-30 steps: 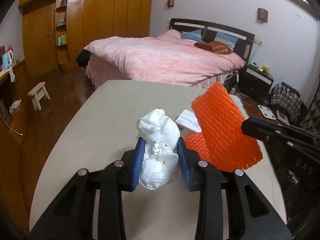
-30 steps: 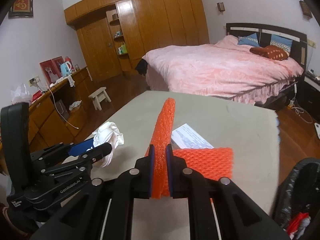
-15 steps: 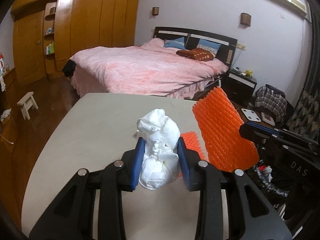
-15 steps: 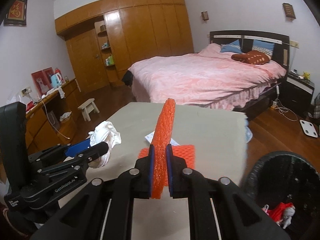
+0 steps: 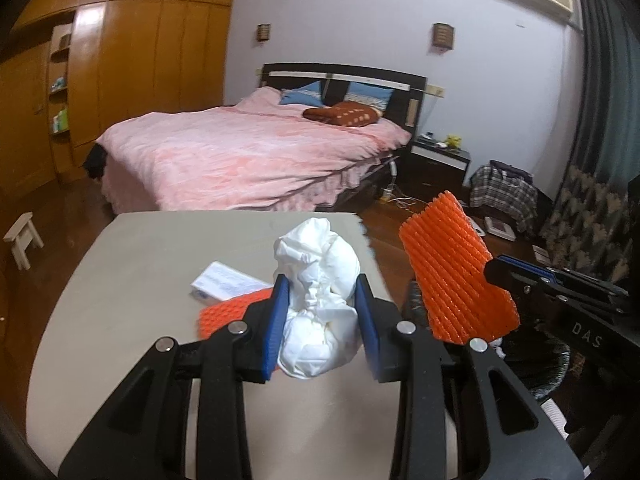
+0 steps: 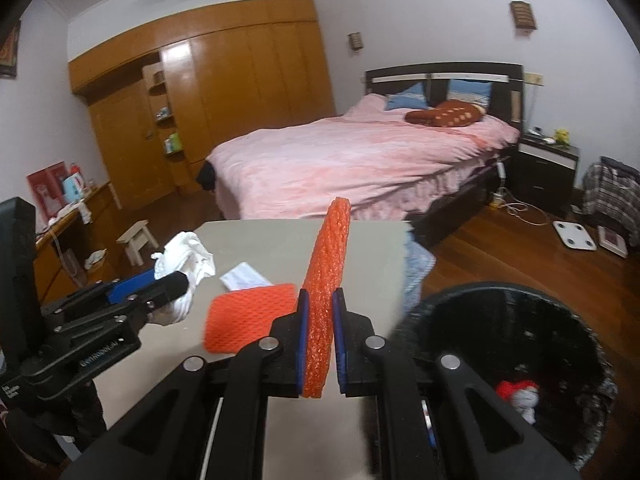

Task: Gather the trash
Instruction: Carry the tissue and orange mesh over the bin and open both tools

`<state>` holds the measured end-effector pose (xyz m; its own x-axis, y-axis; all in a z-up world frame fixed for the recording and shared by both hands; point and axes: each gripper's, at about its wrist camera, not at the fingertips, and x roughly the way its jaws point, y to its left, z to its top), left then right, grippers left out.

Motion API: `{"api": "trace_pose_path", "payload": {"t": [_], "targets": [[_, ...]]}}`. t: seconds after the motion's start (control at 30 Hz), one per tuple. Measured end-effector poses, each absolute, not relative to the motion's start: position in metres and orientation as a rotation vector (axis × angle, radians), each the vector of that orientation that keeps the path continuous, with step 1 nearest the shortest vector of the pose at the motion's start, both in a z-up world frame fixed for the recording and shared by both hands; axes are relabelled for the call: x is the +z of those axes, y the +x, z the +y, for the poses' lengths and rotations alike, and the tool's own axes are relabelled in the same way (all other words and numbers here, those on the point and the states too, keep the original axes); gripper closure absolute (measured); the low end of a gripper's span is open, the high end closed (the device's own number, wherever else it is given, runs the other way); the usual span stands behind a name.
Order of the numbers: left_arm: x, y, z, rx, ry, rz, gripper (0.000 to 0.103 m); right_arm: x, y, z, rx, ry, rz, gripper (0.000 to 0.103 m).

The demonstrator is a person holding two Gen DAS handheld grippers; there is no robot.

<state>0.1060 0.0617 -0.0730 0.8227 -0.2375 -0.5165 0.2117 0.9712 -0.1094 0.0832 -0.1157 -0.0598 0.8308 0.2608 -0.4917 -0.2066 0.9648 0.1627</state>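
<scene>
My left gripper (image 5: 322,300) is shut on a crumpled white tissue wad (image 5: 318,280), held above the beige table (image 5: 140,280). My right gripper (image 6: 319,320) is shut on an orange foam net sleeve (image 6: 326,280), held upright near the table's right edge; the sleeve also shows in the left wrist view (image 5: 456,276). A second orange foam net (image 6: 248,316) and a white paper slip (image 6: 244,276) lie on the table. A black trash bin (image 6: 516,360) with red and white trash inside stands on the floor to the right, below my right gripper.
A pink bed (image 6: 360,160) stands beyond the table. A small white stool (image 6: 136,240) and a wooden wardrobe (image 6: 224,100) are at the left. A scale (image 6: 574,234) and cables lie on the wood floor at the right.
Both grippers have moved right toward the table's right edge with their loads still held. The trash bin has come into fuller view under the right gripper.
</scene>
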Motion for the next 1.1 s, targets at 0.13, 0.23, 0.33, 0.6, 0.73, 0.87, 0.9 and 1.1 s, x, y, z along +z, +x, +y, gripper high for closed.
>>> {"api": "trace_pose_path", "payload": {"t": [0.13, 0.23, 0.33, 0.6, 0.73, 0.87, 0.9, 1.1], "targets": [[-0.074, 0.111, 0.036, -0.286, -0.029, 0.549, 0.070, -0.058, 0.077, -0.140, 0.191, 0.110, 0.525, 0.092], [-0.074, 0.114, 0.017, -0.320, -0.019, 0.547, 0.070, -0.058, 0.072, -0.161, 0.147, 0.115, 0.521, 0.092], [-0.075, 0.115, -0.001, -0.352, -0.009, 0.541, 0.070, -0.059, 0.069, -0.181, 0.104, 0.119, 0.519, 0.092], [-0.080, 0.122, -0.050, -0.436, 0.005, 0.548, 0.070, -0.068, 0.058, -0.229, 0.005, 0.141, 0.522, 0.092], [-0.086, 0.126, -0.075, -0.475, 0.031, 0.550, 0.070, -0.074, 0.053, -0.250, -0.036, 0.150, 0.528, 0.092], [-0.092, 0.129, -0.096, -0.502, 0.043, 0.552, 0.070, -0.078, 0.051, -0.262, -0.067, 0.154, 0.536, 0.092], [-0.093, 0.130, -0.100, -0.507, 0.044, 0.553, 0.070, -0.079, 0.050, -0.264, -0.074, 0.157, 0.538, 0.092], [-0.103, 0.136, -0.125, -0.554, 0.054, 0.564, 0.066, -0.087, 0.049, -0.282, -0.116, 0.170, 0.553, 0.089]]}}
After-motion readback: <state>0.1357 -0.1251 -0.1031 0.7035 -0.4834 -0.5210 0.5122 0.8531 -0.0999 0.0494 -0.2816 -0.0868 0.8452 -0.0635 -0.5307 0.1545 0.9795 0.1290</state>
